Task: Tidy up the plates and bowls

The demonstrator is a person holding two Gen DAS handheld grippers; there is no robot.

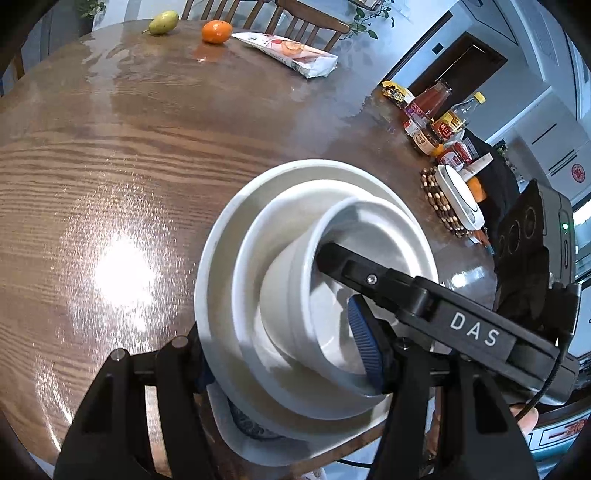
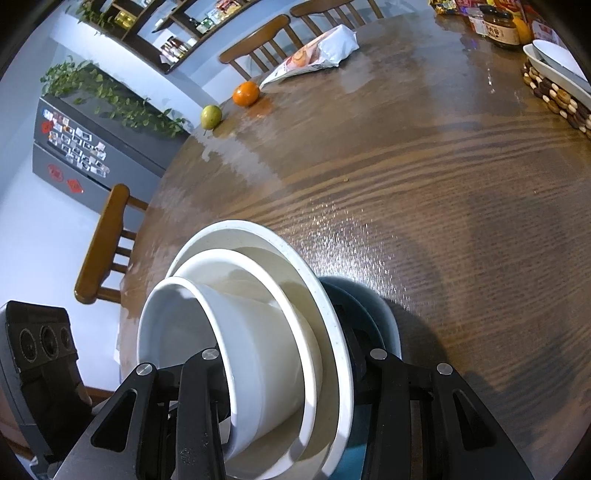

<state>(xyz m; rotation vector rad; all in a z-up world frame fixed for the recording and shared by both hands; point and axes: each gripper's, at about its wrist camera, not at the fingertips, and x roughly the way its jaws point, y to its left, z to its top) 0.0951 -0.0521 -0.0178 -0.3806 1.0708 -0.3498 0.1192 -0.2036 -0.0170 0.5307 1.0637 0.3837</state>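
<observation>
A nested stack of white dishes stands between both grippers near the table's front edge: a wide white plate [image 1: 218,258], a shallower bowl [image 1: 251,258] in it and a small deep bowl [image 1: 295,295] on top. The stack sits on a blue-patterned plate [image 1: 251,428]. My left gripper [image 1: 284,354] is shut on the stack's near side, blue pad inside the small bowl. My right gripper [image 2: 288,369] is shut on the same stack [image 2: 258,332], one finger inside the small bowl [image 2: 177,325], the other outside the wide plate [image 2: 332,314]. The right gripper's body shows in the left wrist view [image 1: 461,317].
On the round wooden table [image 1: 129,147] lie a pear [image 1: 162,22], an orange [image 1: 216,31] and a snack bag [image 1: 291,51] at the far side. Bottles and jars [image 1: 436,118] and a white dish on a beaded trivet [image 1: 458,195] stand at the right. Chairs [image 2: 103,243] ring the table.
</observation>
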